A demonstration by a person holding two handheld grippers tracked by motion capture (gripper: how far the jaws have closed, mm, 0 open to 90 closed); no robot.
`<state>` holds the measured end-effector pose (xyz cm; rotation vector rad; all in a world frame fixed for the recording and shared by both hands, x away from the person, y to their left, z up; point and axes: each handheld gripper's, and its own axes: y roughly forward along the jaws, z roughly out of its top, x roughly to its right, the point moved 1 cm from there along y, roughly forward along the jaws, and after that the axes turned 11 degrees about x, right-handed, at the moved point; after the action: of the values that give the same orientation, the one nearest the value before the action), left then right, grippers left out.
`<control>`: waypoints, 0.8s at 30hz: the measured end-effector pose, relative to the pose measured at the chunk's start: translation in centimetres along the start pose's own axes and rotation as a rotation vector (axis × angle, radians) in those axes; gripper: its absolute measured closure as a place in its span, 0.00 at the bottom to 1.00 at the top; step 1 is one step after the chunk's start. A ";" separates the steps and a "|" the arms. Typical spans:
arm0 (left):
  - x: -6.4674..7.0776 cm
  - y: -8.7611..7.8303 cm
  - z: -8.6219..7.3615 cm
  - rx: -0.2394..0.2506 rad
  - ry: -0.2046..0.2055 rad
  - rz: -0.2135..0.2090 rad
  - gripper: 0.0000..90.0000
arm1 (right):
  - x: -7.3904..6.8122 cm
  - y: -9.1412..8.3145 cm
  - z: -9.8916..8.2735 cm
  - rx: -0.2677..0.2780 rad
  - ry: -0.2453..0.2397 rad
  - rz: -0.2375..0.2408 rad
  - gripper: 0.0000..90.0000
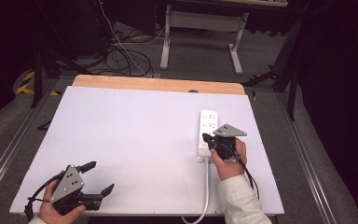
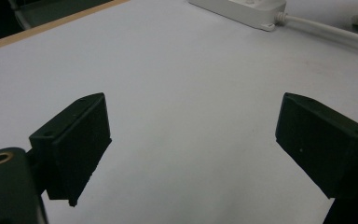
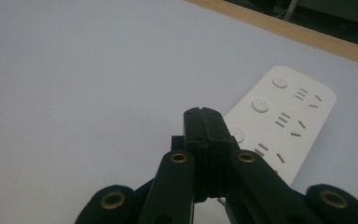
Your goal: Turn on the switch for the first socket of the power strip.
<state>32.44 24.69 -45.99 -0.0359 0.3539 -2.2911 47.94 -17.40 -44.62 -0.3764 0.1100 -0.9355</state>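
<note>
A white power strip point(image 1: 207, 134) lies on the right half of the white table, its cable point(image 1: 207, 191) running off the near edge. My right gripper point(image 1: 206, 137) hovers over the strip's near part, jaws pressed together with nothing between them. In the right gripper view the shut gripper point(image 3: 205, 114) points at the power strip point(image 3: 284, 121), which shows round buttons and sockets. My left gripper point(image 1: 98, 178) stands open near the front left corner, holding nothing. In the left gripper view the open gripper point(image 2: 191, 144) faces bare table, with the strip's cable end point(image 2: 242, 10) far off.
The white table top point(image 1: 135, 135) has a wooden strip point(image 1: 158, 84) along its far edge. Beyond it stand a white desk frame point(image 1: 200, 32) and loose cables point(image 1: 121, 56) on the grey floor. Metal rails point(image 1: 307, 158) run beside the table.
</note>
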 end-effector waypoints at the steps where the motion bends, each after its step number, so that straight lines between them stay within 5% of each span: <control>1: 0.0 0.0 0.0 0.001 0.000 0.000 0.12 | 0.0 -0.1 0.1 0.004 -0.002 0.002 1.00; 18: 0.0 0.0 0.0 0.002 0.000 -0.003 0.12 | -0.6 -1.4 1.4 0.068 -0.034 0.013 1.00; 24: 0.0 0.0 0.0 0.002 0.000 -0.002 0.12 | -0.5 -1.9 1.8 0.102 -0.037 0.019 0.85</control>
<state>32.44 24.70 -45.95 -0.0353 0.3511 -2.2936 46.67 -17.57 -42.32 -0.2977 0.0315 -0.9108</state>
